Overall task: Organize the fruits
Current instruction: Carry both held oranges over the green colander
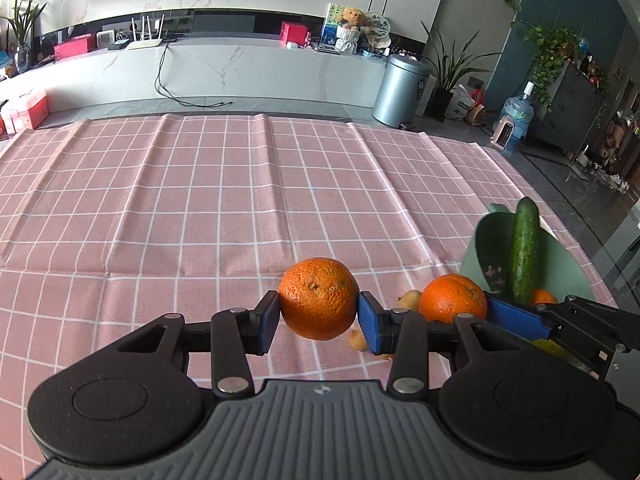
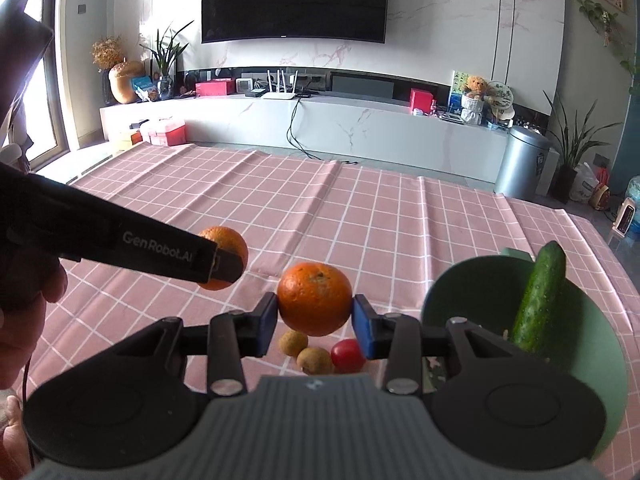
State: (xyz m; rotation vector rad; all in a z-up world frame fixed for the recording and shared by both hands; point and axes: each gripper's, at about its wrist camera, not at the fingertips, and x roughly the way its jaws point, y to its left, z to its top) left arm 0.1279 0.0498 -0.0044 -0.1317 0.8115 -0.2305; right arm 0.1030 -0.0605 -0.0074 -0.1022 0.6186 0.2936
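My left gripper (image 1: 319, 312) is shut on a rough-skinned orange (image 1: 319, 298), held above the pink checked tablecloth (image 1: 200, 208). My right gripper (image 2: 315, 318) is shut on a smoother orange (image 2: 315, 298), also lifted off the cloth. In the left wrist view that second orange (image 1: 454, 298) and the right gripper's blue pad (image 1: 516, 316) show to the right. In the right wrist view the left gripper's arm crosses at the left with its orange (image 2: 224, 256) partly hidden. A green bowl (image 2: 464, 292) at the right holds a cucumber (image 2: 538, 296).
Below the right gripper lie two small brown fruits (image 2: 314, 360) and a red cherry tomato (image 2: 347, 355) on the cloth. A hand (image 2: 24, 320) holds the left gripper's handle. Beyond the table's far edge stand a white cabinet (image 2: 340, 124) and a metal bin (image 2: 520, 160).
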